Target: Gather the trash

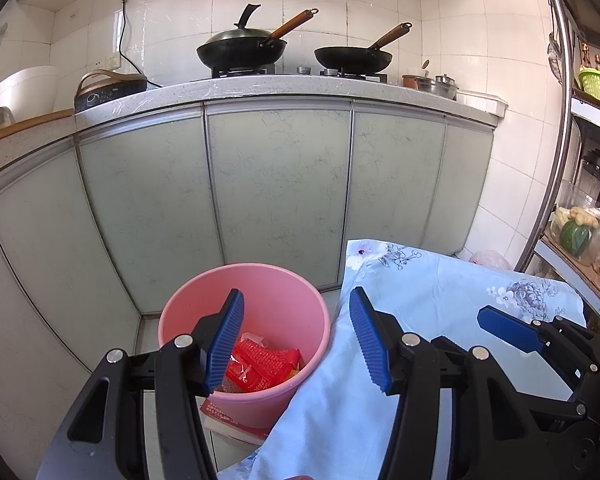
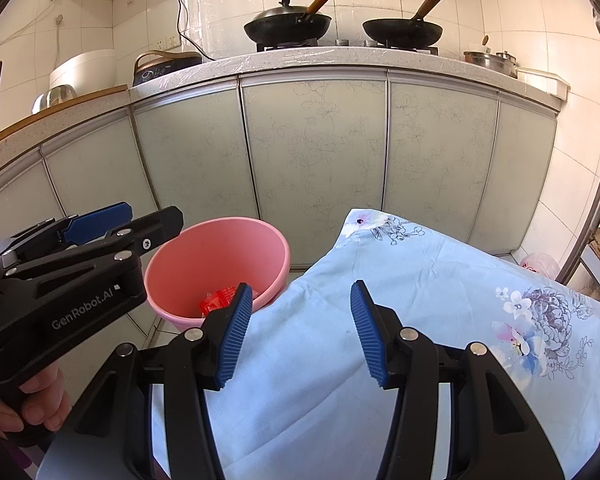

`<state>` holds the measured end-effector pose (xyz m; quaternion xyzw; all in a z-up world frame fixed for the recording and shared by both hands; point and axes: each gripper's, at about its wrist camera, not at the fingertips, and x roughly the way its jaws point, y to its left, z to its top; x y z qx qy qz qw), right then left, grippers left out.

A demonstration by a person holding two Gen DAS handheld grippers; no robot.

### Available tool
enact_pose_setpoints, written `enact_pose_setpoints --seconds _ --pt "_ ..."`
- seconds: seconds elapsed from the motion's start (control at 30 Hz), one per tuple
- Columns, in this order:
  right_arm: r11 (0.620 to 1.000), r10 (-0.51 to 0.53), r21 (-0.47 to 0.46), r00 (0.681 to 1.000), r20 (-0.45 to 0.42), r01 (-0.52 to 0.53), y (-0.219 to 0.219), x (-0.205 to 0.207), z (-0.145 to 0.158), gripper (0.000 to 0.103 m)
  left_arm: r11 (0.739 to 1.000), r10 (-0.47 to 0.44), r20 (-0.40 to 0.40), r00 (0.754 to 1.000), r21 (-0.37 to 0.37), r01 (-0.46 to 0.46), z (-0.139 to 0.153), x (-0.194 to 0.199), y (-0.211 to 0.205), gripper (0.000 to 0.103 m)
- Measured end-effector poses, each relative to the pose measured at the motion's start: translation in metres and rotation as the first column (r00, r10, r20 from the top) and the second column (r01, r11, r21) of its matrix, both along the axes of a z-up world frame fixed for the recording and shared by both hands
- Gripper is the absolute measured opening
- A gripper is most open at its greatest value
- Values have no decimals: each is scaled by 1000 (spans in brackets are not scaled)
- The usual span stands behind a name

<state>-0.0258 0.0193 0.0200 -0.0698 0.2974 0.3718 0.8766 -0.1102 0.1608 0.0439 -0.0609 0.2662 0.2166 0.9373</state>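
Left wrist view: one pink bucket (image 1: pixel 244 332) on the floor against the cabinet doors (image 1: pixel 276 184), red wrappers (image 1: pixel 266 364) lying in its bottom, count unclear. Left gripper (image 1: pixel 296 340) hangs above the bucket's right rim, fingers spread, nothing between them. One blue floral cloth (image 1: pixel 432 304) covers a surface touching the bucket's right side. Two pans (image 1: pixel 240 50) on the stove above. Right gripper (image 1: pixel 512 330) enters at the right edge, partly cut off. A red-and-white box (image 1: pixel 236 420) under the bucket is mostly hidden.

Right wrist view: right gripper (image 2: pixel 300 328) over the cloth (image 2: pixel 420 300), fingers apart, empty. Bucket (image 2: pixel 216 264) to its left; only a bit of red wrapper (image 2: pixel 218 298) shows. Left gripper (image 2: pixel 100 220) and a hand (image 2: pixel 40 404) are clipped at the left edge.
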Motion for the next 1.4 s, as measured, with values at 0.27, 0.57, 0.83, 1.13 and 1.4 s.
enact_pose_setpoints --seconds 0.27,0.57,0.83,1.13,1.4 --pt "1000 1 1 1000 0 -1 1 0 1 52 1000 0 -2 1000 1 0 -1 0 -1 55" --pt "1000 2 -2 1000 -1 -2 -1 2 -4 52 1000 -4 -4 1000 2 4 -2 3 -1 55" --pt "1000 2 -7 1000 -5 -2 -3 4 -7 52 1000 -11 -15 1000 -1 11 -5 8 -1 55" --pt "1000 -7 -11 1000 -19 7 -5 10 -10 52 1000 -18 -30 999 -1 18 -9 15 -2 55" --pt "1000 -22 -9 999 -32 22 -13 18 -14 52 999 -38 -44 998 2 39 -11 25 -8 55"
